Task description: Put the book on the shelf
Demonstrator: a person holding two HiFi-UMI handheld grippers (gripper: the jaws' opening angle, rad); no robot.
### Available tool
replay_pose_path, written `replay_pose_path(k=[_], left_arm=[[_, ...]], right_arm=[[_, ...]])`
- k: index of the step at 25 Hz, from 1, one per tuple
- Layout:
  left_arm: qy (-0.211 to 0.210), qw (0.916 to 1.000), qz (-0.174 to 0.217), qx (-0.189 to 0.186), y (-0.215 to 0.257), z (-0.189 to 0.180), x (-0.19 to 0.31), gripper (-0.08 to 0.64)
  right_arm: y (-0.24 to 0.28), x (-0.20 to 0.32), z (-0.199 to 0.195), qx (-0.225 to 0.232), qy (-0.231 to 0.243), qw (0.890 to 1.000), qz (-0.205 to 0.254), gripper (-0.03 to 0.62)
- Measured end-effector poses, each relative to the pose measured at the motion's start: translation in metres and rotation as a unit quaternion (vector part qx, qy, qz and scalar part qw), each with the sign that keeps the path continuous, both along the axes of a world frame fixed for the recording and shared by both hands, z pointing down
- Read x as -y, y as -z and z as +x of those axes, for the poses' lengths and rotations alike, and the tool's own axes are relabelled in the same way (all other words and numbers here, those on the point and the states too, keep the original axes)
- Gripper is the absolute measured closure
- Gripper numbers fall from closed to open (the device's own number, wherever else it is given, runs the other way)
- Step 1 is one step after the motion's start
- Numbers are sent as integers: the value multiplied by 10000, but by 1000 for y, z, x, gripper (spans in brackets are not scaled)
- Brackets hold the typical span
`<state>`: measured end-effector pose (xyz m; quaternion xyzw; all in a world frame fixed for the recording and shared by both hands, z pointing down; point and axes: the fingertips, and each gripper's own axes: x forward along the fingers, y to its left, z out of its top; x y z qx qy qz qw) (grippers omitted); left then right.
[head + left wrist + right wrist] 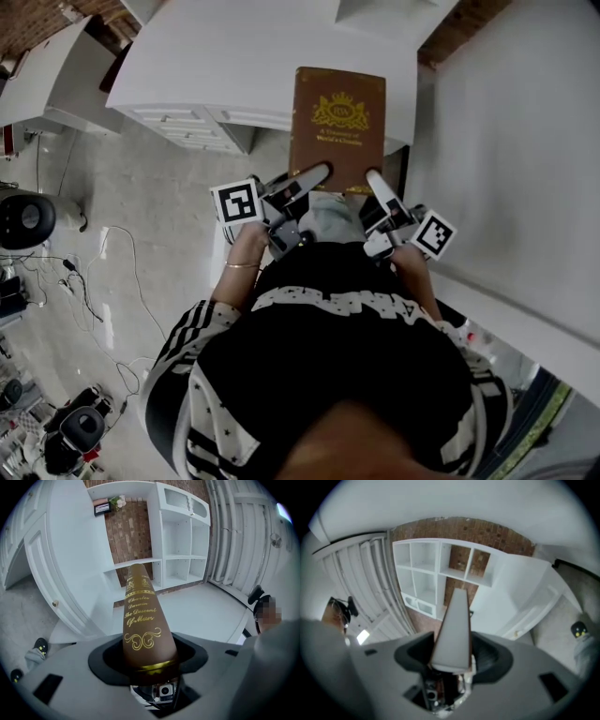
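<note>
A brown hardback book (337, 127) with gold print is held out flat in front of the person, over the edge of a white desk (253, 56). My left gripper (312, 178) is shut on its near left corner, my right gripper (376, 184) on its near right corner. In the left gripper view the book's spine (140, 616) with gold lettering runs out of the left gripper (151, 667). In the right gripper view the pale page edge of the book (453, 630) stands in the right gripper (450, 662). A white cubby shelf (183, 541) (436, 573) stands ahead against a brick wall.
White drawers (187, 127) sit under the desk at the left. A white worktop (516, 141) runs along the right. On the tiled floor at the left lie cables (112, 272) and a black round device (23, 220). The person's shoe (40, 646) shows low down.
</note>
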<state>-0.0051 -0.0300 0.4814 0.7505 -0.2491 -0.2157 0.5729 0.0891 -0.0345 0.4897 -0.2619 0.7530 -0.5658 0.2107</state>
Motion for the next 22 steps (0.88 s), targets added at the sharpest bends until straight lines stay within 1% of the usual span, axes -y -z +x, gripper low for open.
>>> replay_pose_path(k=[6,12,17,22], left_arm=[[-32,10000,19,55,-2,-3,-2,295],[-253,9996,-47,111,-2,-1,6,293],[-431,9986,-180,236,-1,-3,6,290],[-541,9979,-222,284,-1,-5,8,290]], right_arm=[[-1,-4,-4,42,-5,10000,21,328],[-1,0,-2,49,-194,9998,-68,328],[0,-2,-4,117,-335,9992,-190,328],[1,-2,-6,45,-405,9989,-229,329]])
